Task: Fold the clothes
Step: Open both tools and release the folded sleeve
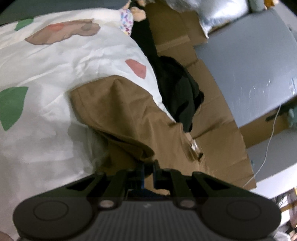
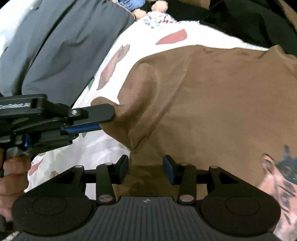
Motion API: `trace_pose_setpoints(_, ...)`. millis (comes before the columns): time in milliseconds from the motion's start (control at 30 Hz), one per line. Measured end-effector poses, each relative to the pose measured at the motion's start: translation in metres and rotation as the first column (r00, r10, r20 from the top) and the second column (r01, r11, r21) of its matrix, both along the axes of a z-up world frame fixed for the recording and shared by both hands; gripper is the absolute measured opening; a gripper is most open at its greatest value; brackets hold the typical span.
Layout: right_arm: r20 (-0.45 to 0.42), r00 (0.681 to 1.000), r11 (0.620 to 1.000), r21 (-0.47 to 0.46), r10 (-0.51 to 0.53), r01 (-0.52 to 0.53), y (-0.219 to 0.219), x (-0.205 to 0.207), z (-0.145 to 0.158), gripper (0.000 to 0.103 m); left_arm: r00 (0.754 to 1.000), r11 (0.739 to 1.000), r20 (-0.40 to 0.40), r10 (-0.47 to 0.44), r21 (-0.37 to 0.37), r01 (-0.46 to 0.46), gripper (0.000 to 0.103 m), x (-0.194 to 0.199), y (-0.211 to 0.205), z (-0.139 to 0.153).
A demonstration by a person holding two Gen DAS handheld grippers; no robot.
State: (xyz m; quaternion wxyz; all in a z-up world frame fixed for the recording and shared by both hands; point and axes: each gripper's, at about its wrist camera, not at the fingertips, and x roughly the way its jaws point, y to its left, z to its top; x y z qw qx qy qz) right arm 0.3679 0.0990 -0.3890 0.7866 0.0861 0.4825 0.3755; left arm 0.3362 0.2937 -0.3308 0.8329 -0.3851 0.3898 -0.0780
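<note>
A brown T-shirt [image 2: 213, 96] with a printed graphic [image 2: 280, 172] lies on a white bedspread [image 2: 115, 148] with coloured patches. In the left wrist view the shirt [image 1: 118, 115] drapes over the bed's edge. My left gripper [image 1: 148, 172] is shut on a fold of the brown shirt; it also shows from the side in the right wrist view [image 2: 104, 118], pinching the shirt's sleeve edge. My right gripper [image 2: 145, 168] is open, its jaws standing either side of the shirt's near edge, with cloth between them.
A dark grey garment [image 2: 61, 46] lies at the back left of the bed. Black clothes [image 1: 178, 92] and cardboard boxes [image 1: 219, 120] sit beside the bed. A doll [image 2: 157, 14] lies at the far end. A white cable [image 1: 267, 144] hangs at right.
</note>
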Motion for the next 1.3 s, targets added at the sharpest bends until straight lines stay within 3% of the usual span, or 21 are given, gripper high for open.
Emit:
trace_pose_setpoints(67, -0.001, 1.0, 1.0, -0.004, -0.021, 0.021, -0.014, -0.003, 0.002, 0.047, 1.0, 0.998, 0.013, -0.025, 0.066, 0.024, 0.009, -0.003, -0.011, 0.001)
trace_pose_setpoints(300, -0.009, 0.998, 0.998, -0.031, -0.063, 0.062, -0.042, -0.017, -0.001, 0.047, 0.997, 0.98, -0.015, -0.077, 0.183, 0.078, 0.011, -0.004, -0.043, -0.014)
trace_pose_setpoints(367, -0.006, 0.998, 0.997, -0.033, -0.069, 0.069, -0.049, -0.019, -0.001, 0.047, 0.996, 0.974, -0.037, -0.083, 0.206, 0.089, 0.016, -0.001, -0.053, -0.02)
trace_pose_setpoints(433, -0.006, 0.997, 0.996, -0.033, -0.079, 0.079, -0.059, -0.022, -0.001, 0.047, 0.994, 0.967, -0.049, -0.098, 0.231, 0.107, 0.033, 0.0, -0.061, -0.023)
trace_pose_setpoints(500, -0.01, 0.996, 0.996, -0.024, -0.086, 0.086, -0.066, -0.025, -0.002, 0.047, 0.992, 0.957, -0.062, -0.112, 0.262, 0.124, 0.04, -0.002, -0.069, -0.025)
trace_pose_setpoints(667, -0.022, 0.995, 0.995, -0.015, -0.097, 0.097, -0.075, -0.034, -0.004, 0.047, 0.988, 0.949, -0.084, -0.132, 0.277, 0.151, 0.048, -0.009, -0.076, -0.021)
trace_pose_setpoints(800, -0.014, 0.996, 0.996, -0.016, -0.088, 0.088, -0.071, -0.038, 0.0, 0.047, 0.99, 0.952, -0.071, -0.118, 0.275, 0.133, 0.056, -0.015, -0.067, -0.008)
trace_pose_setpoints(967, 0.014, 0.997, 0.997, -0.004, -0.078, 0.078, -0.066, -0.04, 0.013, 0.047, 0.998, 0.951, -0.032, -0.058, 0.303, 0.064, 0.059, -0.021, -0.041, 0.014)
trace_pose_setpoints(1300, 0.076, 0.997, 1.0, -0.007, -0.013, 0.013, -0.06, -0.043, 0.034, 0.047, 0.996, 0.934, 0.027, 0.087, 0.346, -0.09, 0.058, 0.007, 0.016, 0.025)
